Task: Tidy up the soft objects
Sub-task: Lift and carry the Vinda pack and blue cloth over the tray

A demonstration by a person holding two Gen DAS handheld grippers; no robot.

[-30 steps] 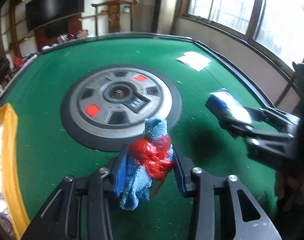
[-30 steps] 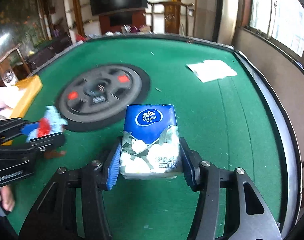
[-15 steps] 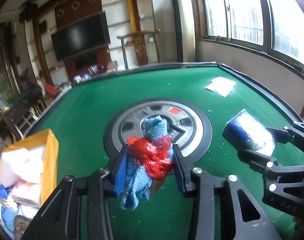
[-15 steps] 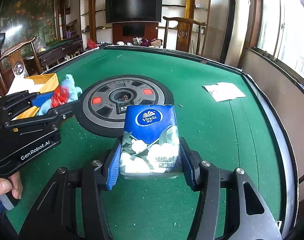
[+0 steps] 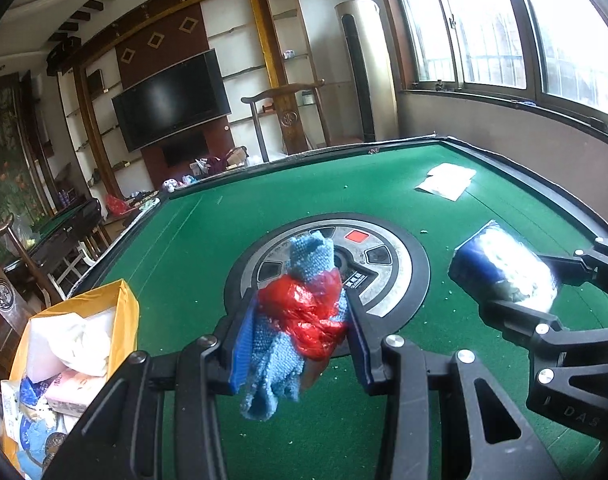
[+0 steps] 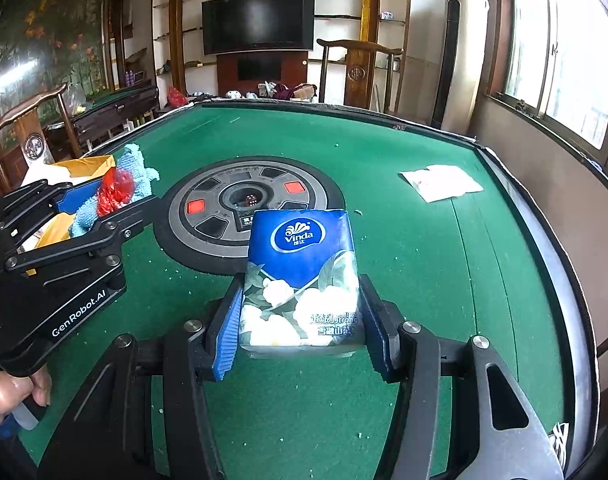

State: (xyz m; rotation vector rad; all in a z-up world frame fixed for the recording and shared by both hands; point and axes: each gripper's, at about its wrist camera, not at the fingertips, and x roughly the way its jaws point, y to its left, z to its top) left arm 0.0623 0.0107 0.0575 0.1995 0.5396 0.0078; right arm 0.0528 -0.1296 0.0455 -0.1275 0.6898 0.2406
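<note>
My left gripper point(image 5: 300, 328) is shut on a bundle of blue knitted cloth and crumpled red plastic point(image 5: 300, 312), held above the green table. From the right wrist view the same bundle point(image 6: 112, 192) shows at the left, in front of the yellow box. A blue Vinda tissue pack point(image 6: 304, 280) is clamped in my right gripper point(image 6: 302, 328), lifted over the felt; that pack point(image 5: 503, 272) appears at the right of the left wrist view. The yellow box point(image 5: 124, 312), open and holding several soft packs and cloths, stands at the table's left edge.
The green felt table point(image 6: 423, 280) has a round grey centre console point(image 6: 244, 204) with red buttons. White paper point(image 6: 443, 182) lies at the far right. A raised black rim point(image 6: 563, 260) borders the table. A hand point(image 6: 8, 392) grips the left tool. Chairs and another table stand beyond.
The left gripper has tilted up and swung left, bringing the yellow box and the room into its view. The right gripper has also pitched up slightly. Both grips are unchanged.
</note>
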